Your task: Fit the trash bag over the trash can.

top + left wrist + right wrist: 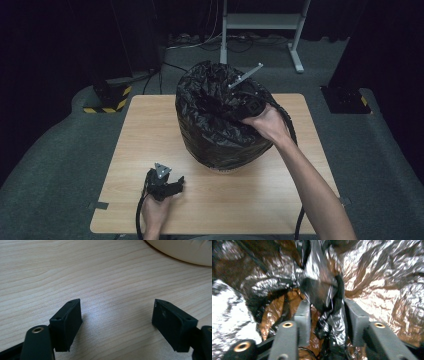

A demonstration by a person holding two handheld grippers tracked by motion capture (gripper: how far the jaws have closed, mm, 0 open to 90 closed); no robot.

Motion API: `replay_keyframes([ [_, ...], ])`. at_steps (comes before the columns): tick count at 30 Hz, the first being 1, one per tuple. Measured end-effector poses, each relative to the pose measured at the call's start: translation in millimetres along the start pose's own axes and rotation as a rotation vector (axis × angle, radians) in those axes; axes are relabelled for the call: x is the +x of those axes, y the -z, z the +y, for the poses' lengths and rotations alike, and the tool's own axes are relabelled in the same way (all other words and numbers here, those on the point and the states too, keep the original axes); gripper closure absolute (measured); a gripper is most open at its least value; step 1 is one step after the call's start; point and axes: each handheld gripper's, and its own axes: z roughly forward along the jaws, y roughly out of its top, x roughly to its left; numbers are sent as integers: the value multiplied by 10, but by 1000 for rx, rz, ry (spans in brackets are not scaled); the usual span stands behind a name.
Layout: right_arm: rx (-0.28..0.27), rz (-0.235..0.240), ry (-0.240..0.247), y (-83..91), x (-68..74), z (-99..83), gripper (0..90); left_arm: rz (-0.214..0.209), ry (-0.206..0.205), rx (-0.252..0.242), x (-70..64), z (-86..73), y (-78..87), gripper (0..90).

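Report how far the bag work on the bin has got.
Done: the black bag already drapes over the bin on the table. In hand: the right gripper is inside the bag's mouth with a fold of plastic between its jaws. The left gripper rests open and idle. Left: what follows with the bag cannot be told yet.

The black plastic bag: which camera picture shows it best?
The high view: the whole black plastic bag shows, draped over a pale bin on the table. The right gripper view gives a blurred close-up of its crinkled film between the jaws. The left gripper view shows wood.

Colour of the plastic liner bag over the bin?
Glossy black plastic liner bag; clearest in the high view.
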Motion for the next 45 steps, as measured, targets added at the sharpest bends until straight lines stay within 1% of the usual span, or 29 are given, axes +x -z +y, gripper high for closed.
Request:
replay_keyframes([
  [1,-27,-2,-1,25,5,14,551,-1,-3,2,1,0,2,239],
  [4,-53,11,-4,44,10,30,534,-1,-2,2,1,0,2,239],
  [5,-64,11,-12,54,17,41,526,-1,-3,2,1,0,2,239],
  [7,-87,10,-13,68,22,61,522,-1,-3,3,2,0,2,239],
  [10,-114,8,-7,80,38,95,519,-1,0,0,-1,-1,0,239],
  [15,-127,8,3,98,73,134,487,0,1,-1,-1,-1,0,239],
  [17,-129,8,6,97,84,149,488,0,-2,1,1,0,1,239],
  [21,-131,6,3,59,94,183,503,-1,-3,3,2,0,2,240],
  [24,-140,-2,-5,31,91,213,534,0,-1,1,0,0,1,239],
  [26,-135,-5,-10,12,89,228,549,0,-2,1,0,0,1,239],
  [27,-129,-8,-8,-23,80,250,593,0,-4,1,1,0,1,240],
  [30,-123,-5,-15,-75,67,284,662,1,-4,1,2,0,2,240],
  [38,-49,6,-18,-239,30,368,856,1,-4,1,2,0,2,240],
  [41,-9,2,-11,-294,33,390,891,0,-5,4,3,1,4,240],
  [42,-9,2,-11,-294,33,390,891,0,-5,4,3,1,4,240],
  [44,17,-4,-4,-321,37,408,895,1,-3,1,2,0,2,240],
  [45,41,-8,-5,-344,39,417,896,0,-1,0,0,0,1,240],
])
